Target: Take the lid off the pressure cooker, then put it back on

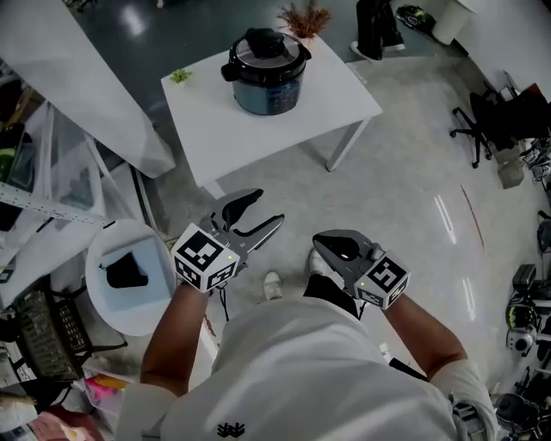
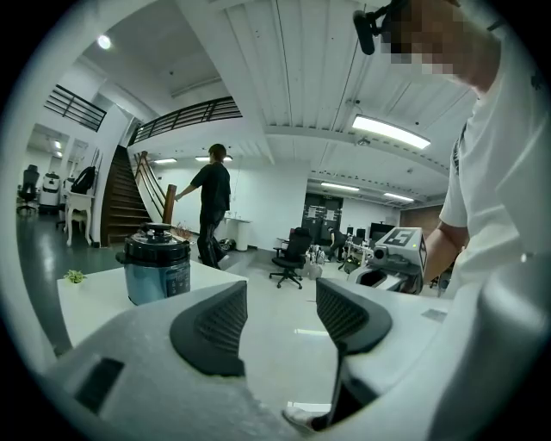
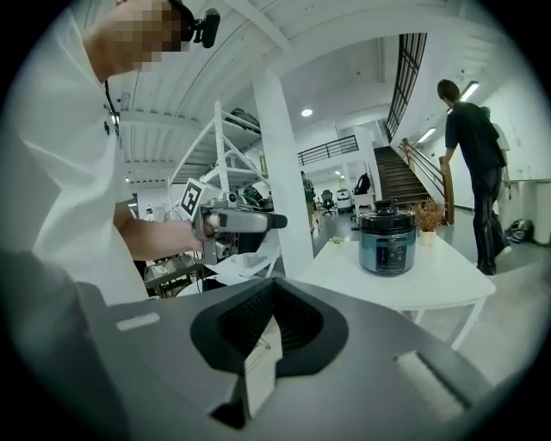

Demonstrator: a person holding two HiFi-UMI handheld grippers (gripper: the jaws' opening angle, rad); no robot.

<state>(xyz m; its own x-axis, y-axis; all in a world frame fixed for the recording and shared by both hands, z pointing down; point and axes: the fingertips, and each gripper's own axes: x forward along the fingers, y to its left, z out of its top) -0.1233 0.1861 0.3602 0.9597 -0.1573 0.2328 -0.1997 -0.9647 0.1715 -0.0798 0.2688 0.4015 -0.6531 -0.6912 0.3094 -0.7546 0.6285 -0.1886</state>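
- Pressure cooker (image 1: 265, 76) stands at the top of the head view on the white table (image 1: 344, 99), lid (image 1: 263, 41) on, well apart from both grippers. Whether that lid is locked can't be read, and the front panel print is too small to make out.
- Far left, a white shelf frame (image 1: 52, 164) and the clutter below it are cut off by the frame edge.
- Next along is a round white stool (image 1: 129, 320) carrying a pale blue tray (image 1: 155, 288) with a black lump (image 1: 127, 271) on it. What the lump is, no telling.
- Now the left gripper (image 1: 269, 209), low in the frame: jaws spread apart, nothing between them. In its own view only bare floor shows through the gap, with the cooker off to the left of the jaws.
- On the table, a small green plant (image 1: 180, 76) sits at the left corner, and a dried plant (image 1: 303, 17) is at the far edge behind the cooker.
- One shoe (image 1: 273, 284) peeks out between the grippers. The legs are otherwise hidden under the white shirt (image 1: 293, 370), which blocks the lower frame.
- Over to the right gripper (image 1: 325, 244): jaws pressed together. A pale sliver shows at the seam in its own view, and what it is can't be told.
- Beyond the table in that view, a person in dark clothes (image 3: 473, 164) stands by the staircase (image 3: 400, 177).
- Far right, an office chair (image 1: 478, 125), with more gear below it clipped by the edge.
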